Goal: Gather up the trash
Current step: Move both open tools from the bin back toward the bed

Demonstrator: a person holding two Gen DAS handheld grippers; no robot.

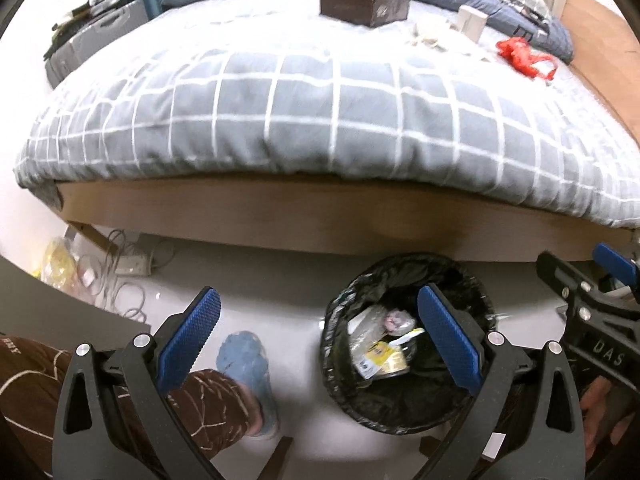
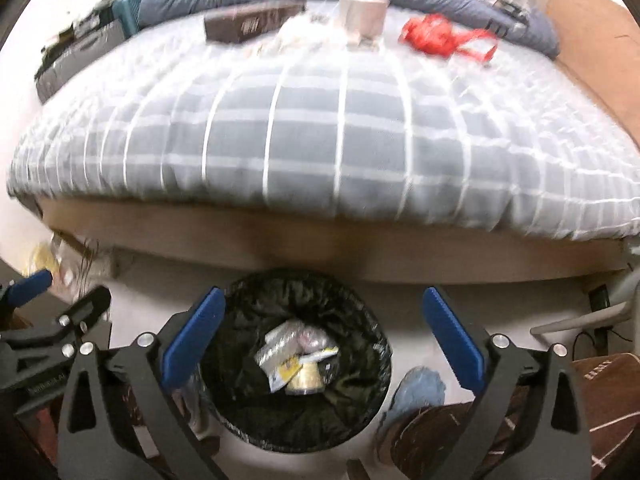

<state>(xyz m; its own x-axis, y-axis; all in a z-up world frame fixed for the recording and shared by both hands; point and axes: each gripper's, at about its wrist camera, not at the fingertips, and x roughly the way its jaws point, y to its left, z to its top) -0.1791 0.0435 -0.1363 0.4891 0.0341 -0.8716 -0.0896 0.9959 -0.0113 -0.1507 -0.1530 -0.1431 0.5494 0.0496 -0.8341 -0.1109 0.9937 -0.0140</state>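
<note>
A round bin (image 1: 404,280) (image 2: 248,300) lined with a black bag stands on the floor before the bed, with wrappers (image 1: 380,352) (image 2: 296,360) lying inside. My left gripper (image 1: 320,328) is open and empty above the floor left of the bin, its right pad over the bin's rim. My right gripper (image 2: 324,328) is open and empty straight above the bin. On the bed lie a red plastic bag (image 1: 524,56) (image 2: 436,38), crumpled white paper (image 1: 432,38) (image 2: 296,36), a dark brown box (image 1: 360,8) (image 2: 248,20) and a small pale box (image 1: 472,20) (image 2: 364,12).
The bed with a grey checked cover (image 1: 304,120) (image 2: 312,140) and a wooden frame fills the middle. A person's foot in a blue slipper (image 1: 248,376) (image 2: 420,392) and a brown trouser leg stand beside the bin. Cables and a power strip (image 1: 132,268) lie on the floor at left.
</note>
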